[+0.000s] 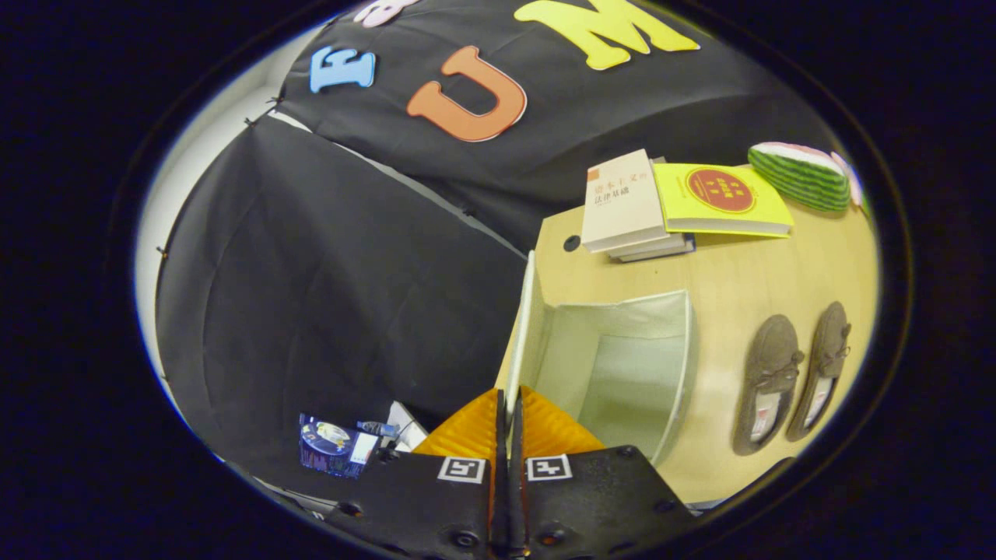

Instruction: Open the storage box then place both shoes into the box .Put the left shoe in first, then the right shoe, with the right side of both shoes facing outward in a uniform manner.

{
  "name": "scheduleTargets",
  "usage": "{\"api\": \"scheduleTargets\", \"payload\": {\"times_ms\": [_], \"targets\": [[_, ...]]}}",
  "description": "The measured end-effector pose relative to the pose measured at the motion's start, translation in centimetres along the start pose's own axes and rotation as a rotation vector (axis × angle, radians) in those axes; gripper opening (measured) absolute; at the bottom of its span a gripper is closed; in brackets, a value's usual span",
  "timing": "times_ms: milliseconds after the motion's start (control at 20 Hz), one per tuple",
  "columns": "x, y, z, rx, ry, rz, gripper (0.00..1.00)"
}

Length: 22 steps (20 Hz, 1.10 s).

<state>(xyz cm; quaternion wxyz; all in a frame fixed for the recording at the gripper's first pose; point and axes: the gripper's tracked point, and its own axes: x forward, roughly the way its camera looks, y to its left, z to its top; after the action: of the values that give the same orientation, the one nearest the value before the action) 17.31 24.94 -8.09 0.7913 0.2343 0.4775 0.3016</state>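
A pale storage box (pixel 622 365) stands open on the wooden table (pixel 739 272), its inside bare. Its lid (pixel 523 334) is swung up on edge at the box's left side. My gripper (pixel 510 412) is shut on the near edge of that lid, both fingers pressed against the thin panel. Two brown shoes lie side by side on the table to the right of the box, soles down, openings toward me: one shoe (pixel 769 381) nearer the box and the other shoe (pixel 821 369) beyond it.
A stack of books (pixel 622 204) with a yellow book (pixel 720 198) lies behind the box. A watermelon-slice toy (pixel 801 175) sits at the far right. Left of the table edge, down low, lie a blue packet (pixel 334 445) and some small items.
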Motion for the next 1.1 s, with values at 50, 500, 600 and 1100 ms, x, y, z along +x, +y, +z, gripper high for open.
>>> {"api": "scheduleTargets", "payload": {"times_ms": [50,500,600,1100], "targets": [[0.5,0.4,-0.1,0.003,-0.012,-0.029,0.06],[2.5,5.9,-0.3,0.008,-0.080,-0.143,0.06],[3.4,6.7,-0.2,-0.010,-0.092,-0.167,0.06],[5.6,10.3,-3.5,-0.239,-0.097,-0.185,1.00]]}}
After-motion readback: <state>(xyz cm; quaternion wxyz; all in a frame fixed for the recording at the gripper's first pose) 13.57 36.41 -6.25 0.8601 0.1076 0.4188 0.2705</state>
